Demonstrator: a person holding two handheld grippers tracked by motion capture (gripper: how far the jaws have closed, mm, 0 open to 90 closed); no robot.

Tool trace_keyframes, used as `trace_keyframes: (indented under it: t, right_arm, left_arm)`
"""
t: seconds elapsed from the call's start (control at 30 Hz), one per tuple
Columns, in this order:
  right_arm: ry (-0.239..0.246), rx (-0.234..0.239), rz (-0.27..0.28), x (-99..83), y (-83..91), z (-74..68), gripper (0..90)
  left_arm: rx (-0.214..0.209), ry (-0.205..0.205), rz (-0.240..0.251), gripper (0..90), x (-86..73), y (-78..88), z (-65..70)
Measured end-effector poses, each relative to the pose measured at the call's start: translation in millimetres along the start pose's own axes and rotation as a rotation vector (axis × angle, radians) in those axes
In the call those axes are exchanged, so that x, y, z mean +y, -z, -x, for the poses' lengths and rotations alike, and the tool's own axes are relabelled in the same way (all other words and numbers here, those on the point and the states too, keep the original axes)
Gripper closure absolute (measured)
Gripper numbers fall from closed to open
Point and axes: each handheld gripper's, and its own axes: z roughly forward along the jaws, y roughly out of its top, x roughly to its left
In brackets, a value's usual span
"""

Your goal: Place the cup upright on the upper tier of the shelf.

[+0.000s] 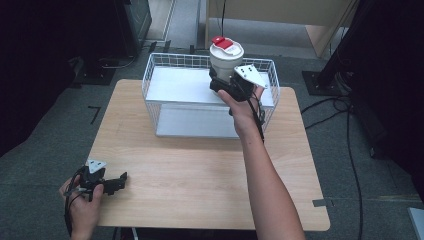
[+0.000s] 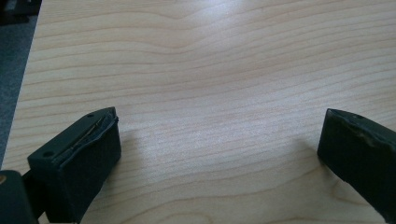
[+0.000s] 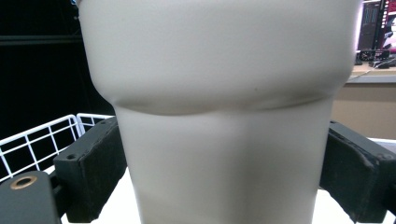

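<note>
Right tool [image 3: 224,172] clamps cream cup [image 3: 219,93], red-capped lid.

Two black hand-held grippers, bare forearms

Each gripper, left gripper [image 1: 121,179] and right gripper [image 1: 214,80], has a grey three-cornered plate, a black cable and blocky black jaws with small screw holes.

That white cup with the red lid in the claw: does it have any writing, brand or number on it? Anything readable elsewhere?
None can be read.
The white cup, held in the right claw over the wire basket, shows a plain wall.
Its red lid tab is too small to tell.
The table bears only wood grain.
</note>
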Motion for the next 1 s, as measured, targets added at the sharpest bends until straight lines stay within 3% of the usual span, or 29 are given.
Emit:
trace_keyframes:
  t: [0.47, 0.7, 0.8, 1.0]
  right_arm:
    - [0.007, 0.02, -0.001, -2.9, 7.9, 1.1, 8.9]
    - [-0.044, 0.058, -0.014, -1.1, 10.5, 7.8, 7.3]
    - [-0.077, 0.091, -0.018, 0.2, 12.3, 10.1, 0.6]
    - [-0.068, 0.085, -0.026, 2.3, 16.2, 12.1, 0.0]
  left_arm:
    - [0.0, 0.0, 0.0, 0.0, 0.0, 0.0, 0.1]
    - [0.0, -0.001, -0.001, 0.0, 0.0, 0.0, 0.1]
    - [0.0, 0.0, 0.0, 0.0, 0.0, 0.0, 0.0]
    - [0.001, -0.001, -0.001, 0.0, 0.0, 0.0, 0.1]
